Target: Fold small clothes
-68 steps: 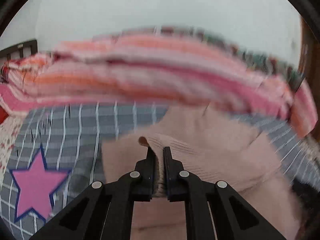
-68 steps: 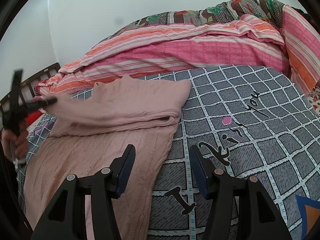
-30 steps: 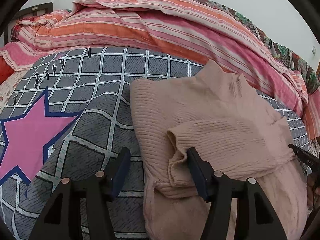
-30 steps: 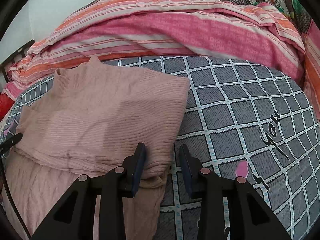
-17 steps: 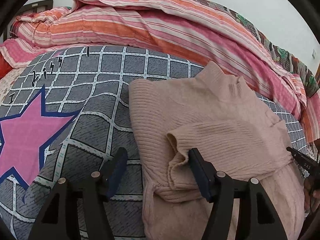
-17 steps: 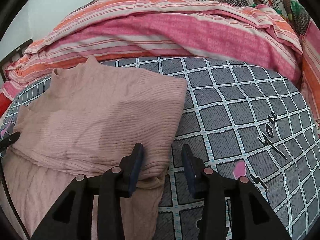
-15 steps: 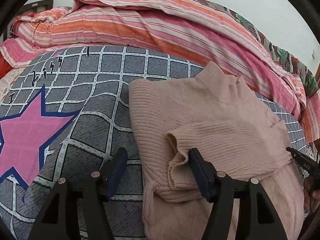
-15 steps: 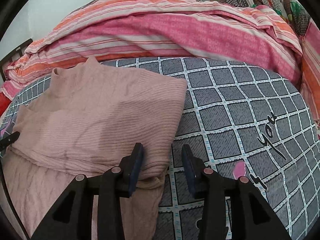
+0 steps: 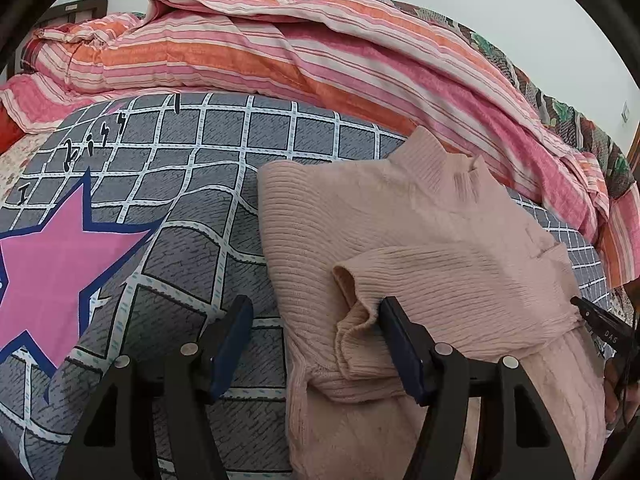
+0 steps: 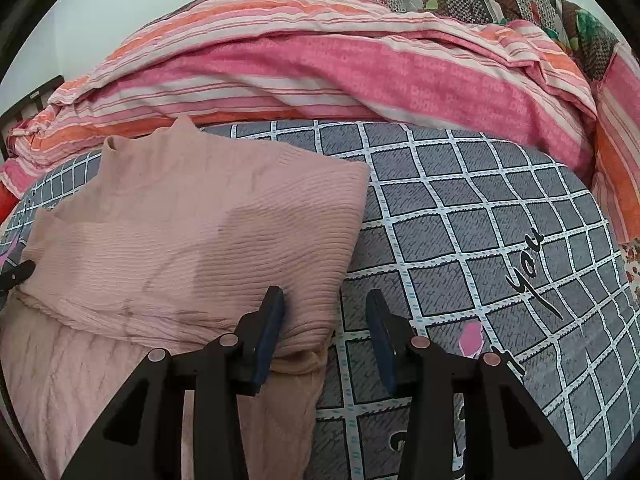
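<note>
Pink sweater (image 9: 420, 240): lies on the bed, centre to lower right of the left wrist view, centre-left of the right wrist view; both sleeves folded across the chest, collar toward the top of the frame; lower body cut off by the bottom edge in both views

Left tool (image 9: 316, 344): bottom centre, jaws apart and just been opening; nothing pinched, folded cuff and sweater edge lie between them, right pad touching or just beside the cuff, cannot tell which

Right tool (image 10: 324, 340): bottom centre, jaws apart and just been opening; folded corner of the sweater sits against the left pad, bare sheet under the right one

Checked sheet (image 10: 480, 220): grey squares, pink star (image 9: 48, 256) at left edge partly cut off, black lettering only partly legible

Striped quilt (image 9: 300, 52): heaped across the top, hiding the bed's far side

Hand (image 9: 620, 392): right edge, mostly out of frame
</note>
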